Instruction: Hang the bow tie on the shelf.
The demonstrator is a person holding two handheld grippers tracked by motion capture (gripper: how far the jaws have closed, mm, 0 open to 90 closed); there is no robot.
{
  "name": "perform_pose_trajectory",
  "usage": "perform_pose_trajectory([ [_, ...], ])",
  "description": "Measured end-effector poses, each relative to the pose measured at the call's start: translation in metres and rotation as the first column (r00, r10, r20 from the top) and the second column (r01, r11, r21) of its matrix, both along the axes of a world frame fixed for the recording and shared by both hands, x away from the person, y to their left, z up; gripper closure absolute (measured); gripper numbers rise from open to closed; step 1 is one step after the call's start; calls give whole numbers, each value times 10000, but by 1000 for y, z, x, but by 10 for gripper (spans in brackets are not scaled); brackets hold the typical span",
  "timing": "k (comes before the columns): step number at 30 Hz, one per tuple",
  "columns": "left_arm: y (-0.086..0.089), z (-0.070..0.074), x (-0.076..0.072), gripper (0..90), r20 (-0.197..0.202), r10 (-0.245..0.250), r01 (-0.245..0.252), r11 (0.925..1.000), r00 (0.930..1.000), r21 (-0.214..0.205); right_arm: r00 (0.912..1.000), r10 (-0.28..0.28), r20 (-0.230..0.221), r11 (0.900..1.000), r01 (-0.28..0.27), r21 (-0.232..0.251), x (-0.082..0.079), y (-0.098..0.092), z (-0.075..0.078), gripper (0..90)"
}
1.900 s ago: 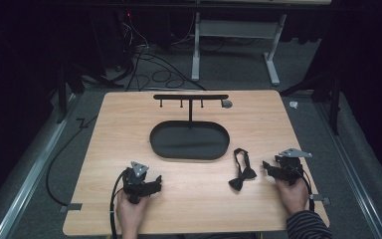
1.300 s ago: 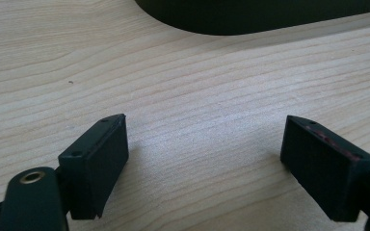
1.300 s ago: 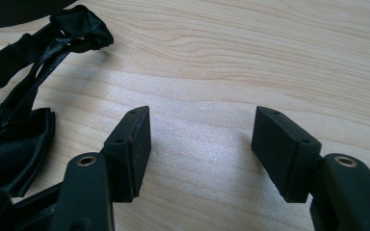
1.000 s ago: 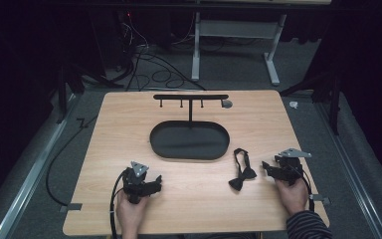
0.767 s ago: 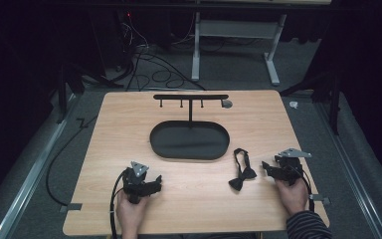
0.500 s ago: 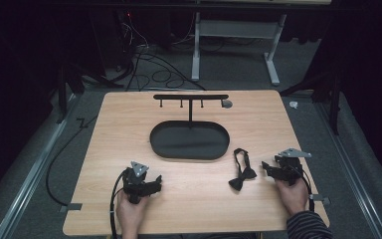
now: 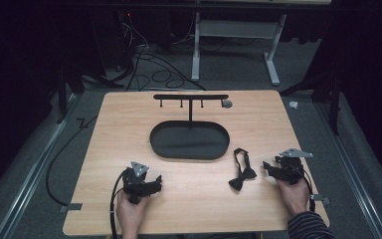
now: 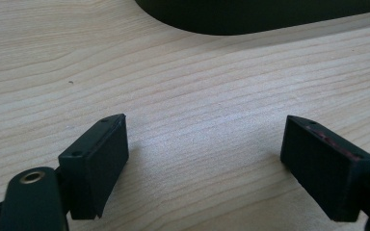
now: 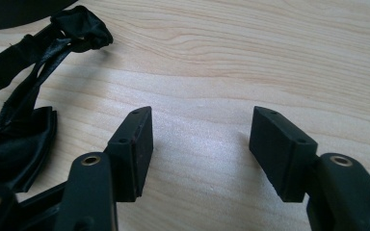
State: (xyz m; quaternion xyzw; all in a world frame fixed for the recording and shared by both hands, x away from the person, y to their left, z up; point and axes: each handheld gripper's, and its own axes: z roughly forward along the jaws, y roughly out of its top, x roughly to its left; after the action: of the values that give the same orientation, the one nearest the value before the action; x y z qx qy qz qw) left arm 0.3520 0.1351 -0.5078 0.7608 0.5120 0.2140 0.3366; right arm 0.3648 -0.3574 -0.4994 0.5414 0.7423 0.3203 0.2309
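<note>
Resting on the wooden table [image 7: 104,149], the right gripper [image 9: 200,144] is sitting with its jaws apart and nothing between them; they have just been closing a little, though bare wood is all that lies in the gap. That small narrowing is probably a sizing of the jaws for a thin thing, not a grasp, so the pick-up is not yet begun. Lying just beside this gripper, toward the table's middle, is the black bow tie [image 7: 242,173], its knot and satin wings near the gripper's left jaw in the right gripper view [image 9: 19,144] and its strap looping away toward the oval black tray [image 7: 189,140]. The left gripper [image 7: 142,181] is lying well apart from the tie, jaws wide and empty over plain wood [image 8: 202,149], with the tray's dark rim [image 8: 250,19] ahead of it.

Beyond the tray, the T-shaped hanger stand [image 7: 190,97] is rising from its far side, pegs hanging free. Open wood is stretching between tie and tray, so a short sideways move looks unobstructed. The right hand [image 7: 293,191] is sitting close to the table's near right corner, leaving little room outward.
</note>
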Motion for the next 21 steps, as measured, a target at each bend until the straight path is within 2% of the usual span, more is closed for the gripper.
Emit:
perform_pose_trajectory([
  [10, 0, 0, 0, 173, -4, -7, 7, 10000, 10000, 4, 9998, 196, -21, 9994, -195, 295, -5, 0, 6, 473],
  [18, 0, 0, 0, 173, -2, -5, 5, 10000, 10000, 2, 9987, 519, 23, 9970, -519, 572, -8, 5, 12, 517],
  [21, 0, 0, 0, 173, -5, -4, 4, 10000, 10000, 3, 9972, 751, -51, 9958, -747, 524, -7, 9, 12, 527],
])
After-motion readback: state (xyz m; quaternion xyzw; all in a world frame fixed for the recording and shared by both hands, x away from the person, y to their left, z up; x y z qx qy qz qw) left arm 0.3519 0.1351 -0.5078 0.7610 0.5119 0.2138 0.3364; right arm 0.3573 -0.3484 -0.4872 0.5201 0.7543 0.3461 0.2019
